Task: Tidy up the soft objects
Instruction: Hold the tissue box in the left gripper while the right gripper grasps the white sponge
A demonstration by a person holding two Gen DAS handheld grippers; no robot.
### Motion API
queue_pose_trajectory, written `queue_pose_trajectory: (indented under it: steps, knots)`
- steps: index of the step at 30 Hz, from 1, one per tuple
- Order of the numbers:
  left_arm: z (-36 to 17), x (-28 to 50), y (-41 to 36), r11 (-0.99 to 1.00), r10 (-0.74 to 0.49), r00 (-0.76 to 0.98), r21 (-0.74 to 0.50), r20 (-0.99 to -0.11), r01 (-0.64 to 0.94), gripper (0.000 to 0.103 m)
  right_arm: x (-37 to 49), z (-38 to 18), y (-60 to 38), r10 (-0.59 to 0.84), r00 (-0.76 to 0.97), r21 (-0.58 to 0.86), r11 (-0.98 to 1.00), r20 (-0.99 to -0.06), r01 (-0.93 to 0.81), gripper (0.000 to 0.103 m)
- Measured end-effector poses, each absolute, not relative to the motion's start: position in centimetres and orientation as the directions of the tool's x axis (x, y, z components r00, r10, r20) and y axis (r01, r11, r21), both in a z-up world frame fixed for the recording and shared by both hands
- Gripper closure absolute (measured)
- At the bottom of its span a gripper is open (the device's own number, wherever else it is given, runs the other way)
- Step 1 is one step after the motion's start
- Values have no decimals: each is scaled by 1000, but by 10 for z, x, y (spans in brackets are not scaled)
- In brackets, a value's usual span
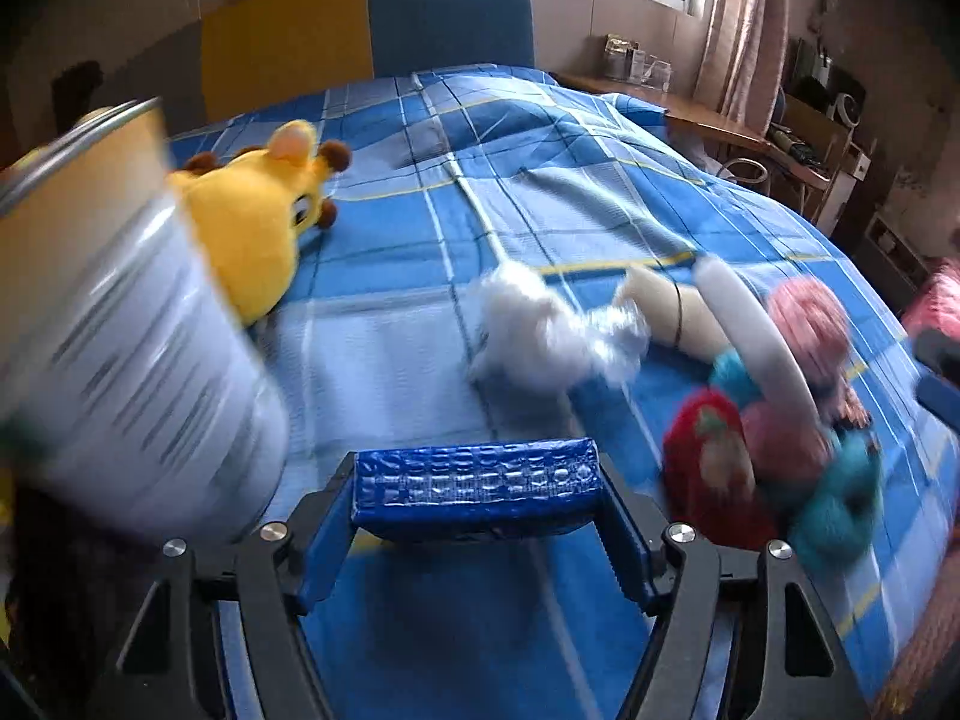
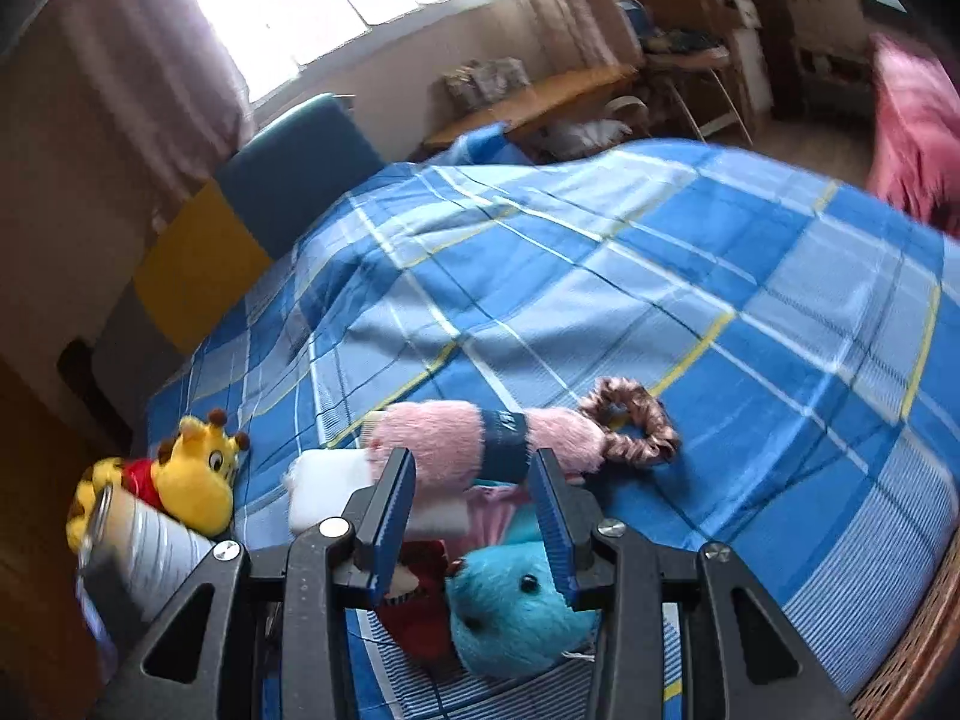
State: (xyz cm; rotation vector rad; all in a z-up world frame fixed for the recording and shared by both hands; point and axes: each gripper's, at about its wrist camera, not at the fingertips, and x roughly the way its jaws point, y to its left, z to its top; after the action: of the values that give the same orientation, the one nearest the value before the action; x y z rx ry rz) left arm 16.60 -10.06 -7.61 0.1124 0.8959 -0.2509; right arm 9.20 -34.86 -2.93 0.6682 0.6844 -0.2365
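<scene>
My left gripper (image 1: 477,489) is shut on a blue wrapped block (image 1: 477,480) above the bed. A metal tin (image 1: 132,330) stands close at the left, with a yellow giraffe plush (image 1: 258,222) behind it. A pile of soft things lies at the right: white fluff (image 1: 540,330), a red plush (image 1: 714,456), a turquoise plush (image 1: 840,498) and a pink fuzzy piece (image 1: 810,318). My right gripper (image 2: 474,480) is open over that pile, its fingers either side of a pink fuzzy band (image 2: 480,438), above the turquoise plush (image 2: 516,612). A brown scrunchie (image 2: 636,426) lies beside it.
A blue plaid bedsheet (image 2: 660,276) covers the bed. A blue and yellow headboard (image 1: 372,42) stands at the far end. A wooden desk with clutter (image 1: 720,120) runs along the right. A woven basket rim (image 2: 924,648) shows at lower right. A pink cloth (image 2: 912,126) hangs at far right.
</scene>
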Motion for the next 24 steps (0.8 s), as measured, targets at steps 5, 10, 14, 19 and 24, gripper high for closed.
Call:
queue_pose_trajectory:
  steps: [5,10,14,19,24]
  knots:
    - [-73,108,-68,961,-171,612,5,-772,275,30,93,-45,-361,56,734,547,705,-677,451,63]
    - [-81,58,-40,960,-144,629,46,-764,275,30,94,-48,-361,79,736,567,694,-672,443,63]
    - [-86,39,-29,960,-135,668,69,-732,270,30,90,-49,-364,113,753,610,668,-649,426,63]
    - [-89,38,-23,963,-159,676,38,-720,266,30,84,-51,-360,159,721,624,644,-675,442,60]
    - [-90,39,-21,964,-162,680,33,-715,264,30,90,-51,-349,186,618,556,678,-763,482,54]
